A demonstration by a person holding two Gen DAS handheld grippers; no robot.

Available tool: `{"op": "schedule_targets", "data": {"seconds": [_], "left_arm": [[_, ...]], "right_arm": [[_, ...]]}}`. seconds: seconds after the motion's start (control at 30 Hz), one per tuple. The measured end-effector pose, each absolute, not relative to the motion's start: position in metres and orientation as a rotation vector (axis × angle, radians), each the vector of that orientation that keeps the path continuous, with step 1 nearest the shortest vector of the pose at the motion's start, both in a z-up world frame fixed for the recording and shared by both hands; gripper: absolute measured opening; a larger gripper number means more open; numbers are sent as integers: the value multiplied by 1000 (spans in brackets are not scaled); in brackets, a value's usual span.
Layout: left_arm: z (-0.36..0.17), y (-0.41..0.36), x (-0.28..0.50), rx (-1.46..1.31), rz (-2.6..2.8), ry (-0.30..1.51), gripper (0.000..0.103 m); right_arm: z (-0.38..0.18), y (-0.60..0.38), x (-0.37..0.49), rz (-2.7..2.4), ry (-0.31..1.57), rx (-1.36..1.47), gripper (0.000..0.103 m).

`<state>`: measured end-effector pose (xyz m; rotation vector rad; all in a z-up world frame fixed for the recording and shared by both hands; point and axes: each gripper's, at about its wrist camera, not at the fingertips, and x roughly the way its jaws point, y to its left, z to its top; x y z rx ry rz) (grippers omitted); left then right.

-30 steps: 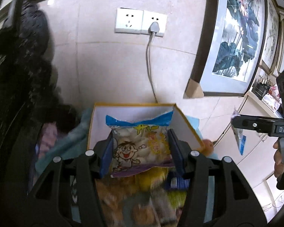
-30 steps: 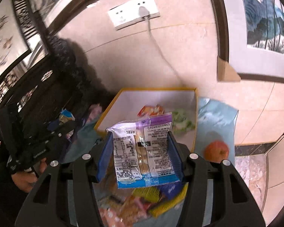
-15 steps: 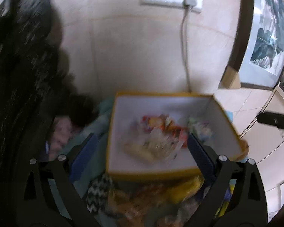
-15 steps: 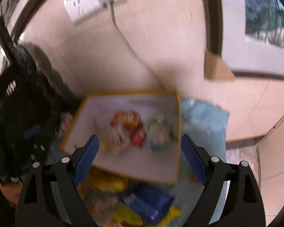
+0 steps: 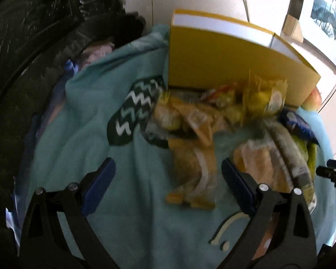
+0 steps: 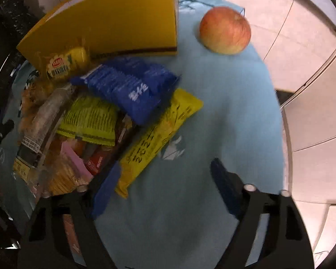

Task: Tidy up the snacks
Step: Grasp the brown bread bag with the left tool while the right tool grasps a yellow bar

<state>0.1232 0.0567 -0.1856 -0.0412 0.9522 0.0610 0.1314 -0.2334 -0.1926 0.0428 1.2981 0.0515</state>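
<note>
A yellow box [image 5: 230, 65] stands on a teal cloth [image 5: 82, 134]; it also shows in the right wrist view [image 6: 114, 24]. A pile of snack packets lies in front of it. In the left wrist view an orange packet [image 5: 194, 163] lies between the fingers of my open, empty left gripper [image 5: 168, 179]. In the right wrist view a blue packet [image 6: 132, 85] lies on a long yellow packet [image 6: 159, 139]. My right gripper [image 6: 165, 186] is open and empty above the cloth, its left finger by the yellow packet's end.
An apple [image 6: 225, 30] sits on the cloth right of the box. A dark green zigzag patch [image 5: 132, 114] marks the cloth left of the pile. Dark carved furniture [image 5: 29, 33] stands at the left. Tiled floor [image 6: 302, 89] lies to the right.
Both grippers let go of their snack packets over the box, opened wide, and have pulled back and down over the pile on the cloth.
</note>
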Motion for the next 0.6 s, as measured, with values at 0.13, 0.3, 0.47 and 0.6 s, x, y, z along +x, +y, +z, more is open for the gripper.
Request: {"op": "schedule_targets", "data": {"seconds": [0.13,0.3,0.47,0.6], "left_arm": [[-197,45,130,32,42,967,97],[-221,23,136,176,39,1034,94],[-224,20,127,172,-79,1055,35],[-213,23,112,124,-102,1022,34]], "right_arm": [[-201,-225,139,52,1316,32,73],[-216,-202,139,48,1340,-91,64],[-210,-202,130,121,1322,-107,29],[-203,-233,123,120,1328,38,23]]}}
